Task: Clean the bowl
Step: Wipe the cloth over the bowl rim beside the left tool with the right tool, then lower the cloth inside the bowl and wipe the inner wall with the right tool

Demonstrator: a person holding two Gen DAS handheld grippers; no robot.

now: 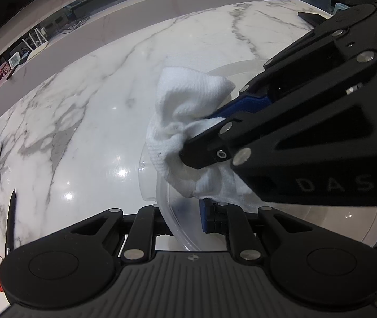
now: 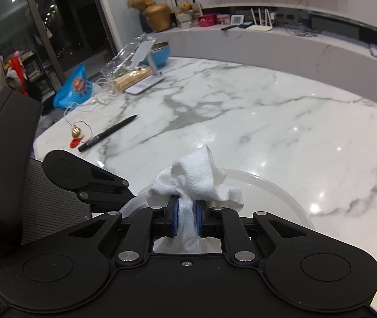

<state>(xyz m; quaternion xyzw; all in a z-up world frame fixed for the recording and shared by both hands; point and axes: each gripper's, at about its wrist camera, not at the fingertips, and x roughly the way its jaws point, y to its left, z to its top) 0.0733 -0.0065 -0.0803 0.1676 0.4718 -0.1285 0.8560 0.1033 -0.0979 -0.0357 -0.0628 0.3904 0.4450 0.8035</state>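
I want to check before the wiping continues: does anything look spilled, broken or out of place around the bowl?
Nothing stands out. The clear bowl sits upright on the marble table, with no spill or crack visible. The white cloth is only bunched. A black pen lies loose, well away from the bowl.

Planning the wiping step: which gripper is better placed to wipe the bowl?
Right. The right gripper is shut on the white cloth, over the clear bowl. The left gripper clamps the bowl's rim, steadying it.
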